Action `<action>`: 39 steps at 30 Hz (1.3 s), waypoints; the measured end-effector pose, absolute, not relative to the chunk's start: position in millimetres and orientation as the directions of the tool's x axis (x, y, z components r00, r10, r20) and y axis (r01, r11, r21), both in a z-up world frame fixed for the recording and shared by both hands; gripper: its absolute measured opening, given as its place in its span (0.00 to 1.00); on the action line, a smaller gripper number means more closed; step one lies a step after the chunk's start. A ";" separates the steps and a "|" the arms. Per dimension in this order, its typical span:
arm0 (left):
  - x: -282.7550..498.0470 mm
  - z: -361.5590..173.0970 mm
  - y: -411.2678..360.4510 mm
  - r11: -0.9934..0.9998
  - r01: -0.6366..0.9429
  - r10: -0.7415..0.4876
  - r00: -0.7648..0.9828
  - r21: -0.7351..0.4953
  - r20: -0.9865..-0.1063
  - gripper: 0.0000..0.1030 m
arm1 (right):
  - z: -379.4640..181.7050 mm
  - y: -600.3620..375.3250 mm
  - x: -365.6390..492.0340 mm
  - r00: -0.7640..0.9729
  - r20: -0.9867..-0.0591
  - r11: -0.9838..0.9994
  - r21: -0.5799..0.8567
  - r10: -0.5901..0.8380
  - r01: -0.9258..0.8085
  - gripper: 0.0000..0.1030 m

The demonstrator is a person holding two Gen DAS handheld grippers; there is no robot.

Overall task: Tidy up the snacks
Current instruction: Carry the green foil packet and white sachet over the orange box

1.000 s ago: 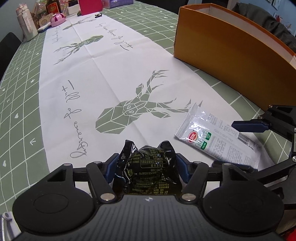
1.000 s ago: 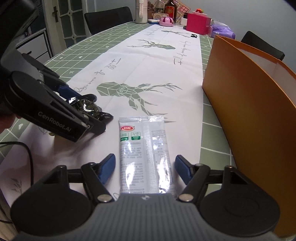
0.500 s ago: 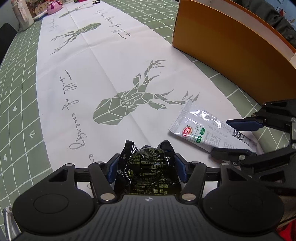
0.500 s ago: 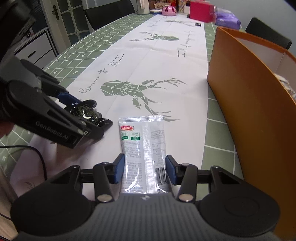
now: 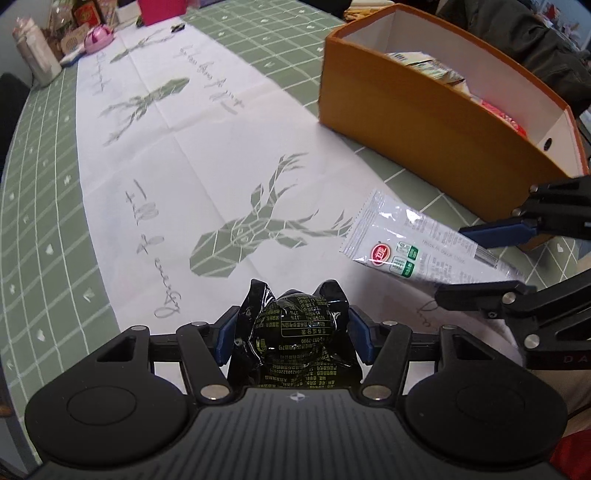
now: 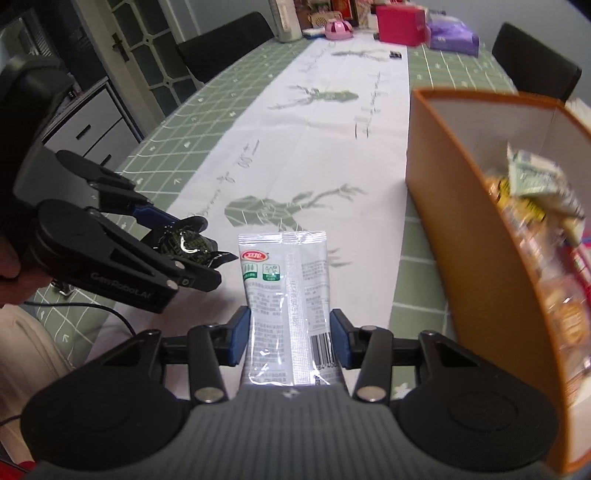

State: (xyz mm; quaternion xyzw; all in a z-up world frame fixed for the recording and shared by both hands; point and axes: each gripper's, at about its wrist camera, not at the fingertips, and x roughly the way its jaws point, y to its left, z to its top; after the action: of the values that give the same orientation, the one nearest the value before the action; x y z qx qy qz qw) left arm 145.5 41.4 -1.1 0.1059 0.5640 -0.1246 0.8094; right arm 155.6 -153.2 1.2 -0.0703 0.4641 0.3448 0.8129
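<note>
My left gripper (image 5: 293, 332) is shut on a round snack in black wrapper (image 5: 295, 332) and holds it above the white table runner; it also shows in the right wrist view (image 6: 188, 243). My right gripper (image 6: 290, 332) is shut on a long white snack packet (image 6: 286, 295) with a red logo, lifted off the table; the packet also shows in the left wrist view (image 5: 413, 247). The orange box (image 5: 424, 107) stands to the right, with several snacks inside (image 6: 535, 199).
The green checked tablecloth (image 5: 40, 184) carries a white deer-print runner (image 5: 192, 147). At the far end are a pink box (image 6: 400, 24), a purple bag (image 6: 452, 35), a pink round item (image 6: 338, 29) and bottles. Black chairs (image 6: 532, 66) stand around the table.
My right gripper closed on the white packet and lifted it. Both grippers rose, so the inside of the orange box has come into view. The left gripper still holds the black snack.
</note>
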 end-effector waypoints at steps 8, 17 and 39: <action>155.3 50.0 -9.1 0.900 0.415 -0.072 0.437 0.130 -0.897 0.67 | 58.3 -198.5 160.0 0.465 -0.769 0.788 0.081 0.439 -0.610 0.44; 199.1 76.7 -75.5 0.862 0.475 -0.118 0.525 0.175 -0.843 0.67 | 61.4 -274.0 205.8 0.552 -0.772 0.894 0.047 0.315 -0.445 0.44; 297.2 5.0 -165.1 0.736 0.584 -0.049 0.549 0.342 -0.834 0.67 | -25.6 -306.7 290.8 0.412 -0.901 0.895 -0.068 0.135 -0.442 0.45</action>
State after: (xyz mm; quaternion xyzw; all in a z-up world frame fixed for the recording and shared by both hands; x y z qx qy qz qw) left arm 297.2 -165.1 5.0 0.3084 0.4341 -0.1921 0.8243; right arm 290.8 -306.7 -25.6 -0.1492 0.5133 0.1745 0.8269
